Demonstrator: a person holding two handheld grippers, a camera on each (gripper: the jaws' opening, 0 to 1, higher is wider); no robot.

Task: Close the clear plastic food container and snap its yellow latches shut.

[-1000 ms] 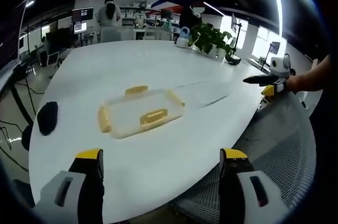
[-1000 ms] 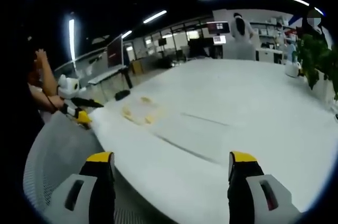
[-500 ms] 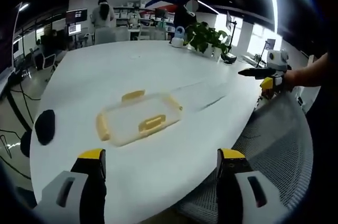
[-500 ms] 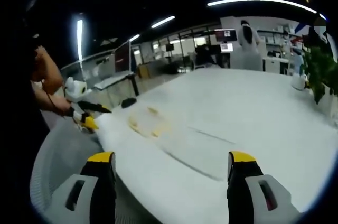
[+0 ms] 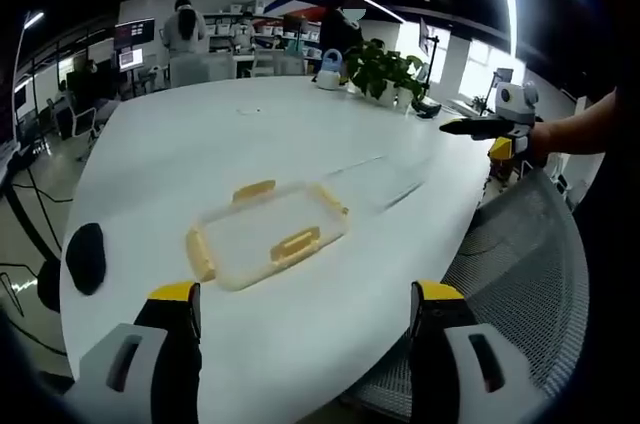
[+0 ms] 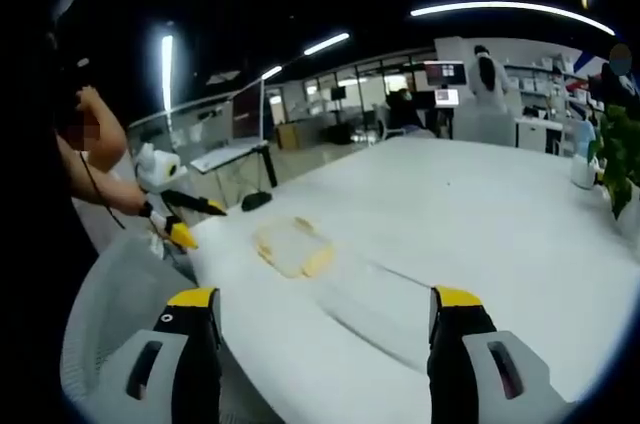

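A clear plastic food container (image 5: 265,235) with yellow latches lies flat on the white table (image 5: 200,134), lid on it. My left gripper (image 5: 300,314) hangs open above the table's near edge, well short of the container, nothing between its fingers. In the right gripper view the container (image 6: 292,247) appears small and blurred near the table's left edge. My right gripper (image 6: 315,319) is open and empty, far from it. The right gripper (image 5: 490,129) also enters the left gripper view at the right, held in a hand; the left gripper (image 6: 180,209) enters the right gripper view at the left.
A grey mesh chair (image 5: 520,274) stands by the table's near right edge. A black object (image 5: 85,256) lies at the table's left edge. A potted plant (image 5: 390,72) and a kettle (image 5: 330,69) sit at the far side. People and monitors are in the background.
Both cameras have shifted slightly; the container sits a bit lower in the left gripper view and nearer centre in the right gripper view. Both grippers stay open.
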